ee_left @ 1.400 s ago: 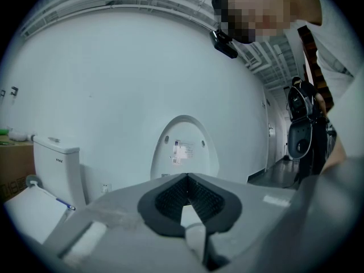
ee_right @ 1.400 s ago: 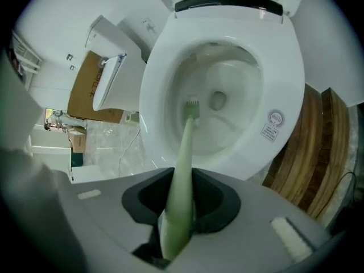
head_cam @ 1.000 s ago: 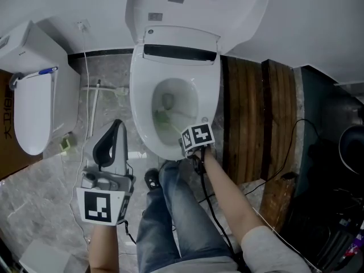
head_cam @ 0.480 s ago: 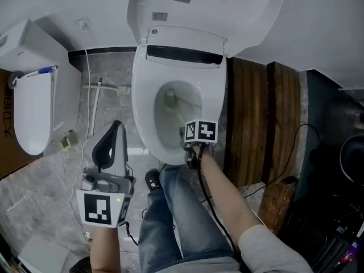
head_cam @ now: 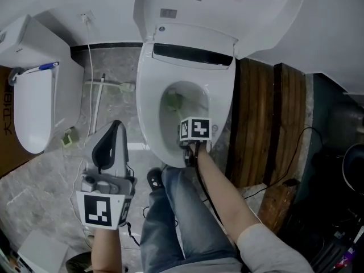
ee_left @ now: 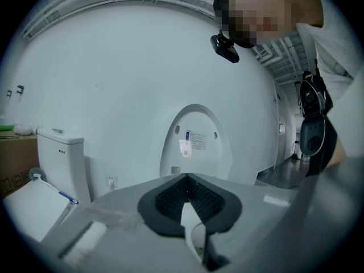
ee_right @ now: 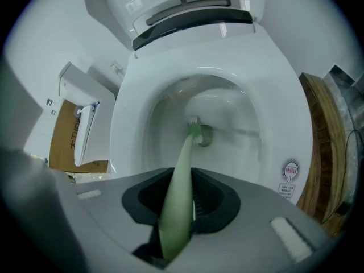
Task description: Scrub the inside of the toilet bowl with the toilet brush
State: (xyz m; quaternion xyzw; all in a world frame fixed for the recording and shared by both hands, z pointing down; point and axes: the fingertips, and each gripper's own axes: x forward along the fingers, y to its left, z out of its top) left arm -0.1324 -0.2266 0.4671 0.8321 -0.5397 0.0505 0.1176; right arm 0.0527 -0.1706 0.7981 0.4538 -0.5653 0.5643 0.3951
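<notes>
White porcelain fills the middle: a toilet [head_cam: 224, 104] with its lid [head_cam: 227, 4] tipped up against the wall, leaving the oval bowl open on all sides. A second toilet [head_cam: 34, 95] stands well apart to the left, with bare grey floor [head_cam: 40, 175] between them. Wooden boards [head_cam: 267, 124] lie just beside the first toilet's right edge.

The left gripper [head_cam: 115, 125] hovers over that floor, its jaws brought together on nothing. The right gripper [ee_right: 177, 203] sits over the front rim, jaws clamped on the pale green handle of the toilet brush [ee_right: 179, 175]. The brush head [ee_right: 194, 128] reaches down inside the bowl beside the drain hole, with free room to the right wall.
</notes>
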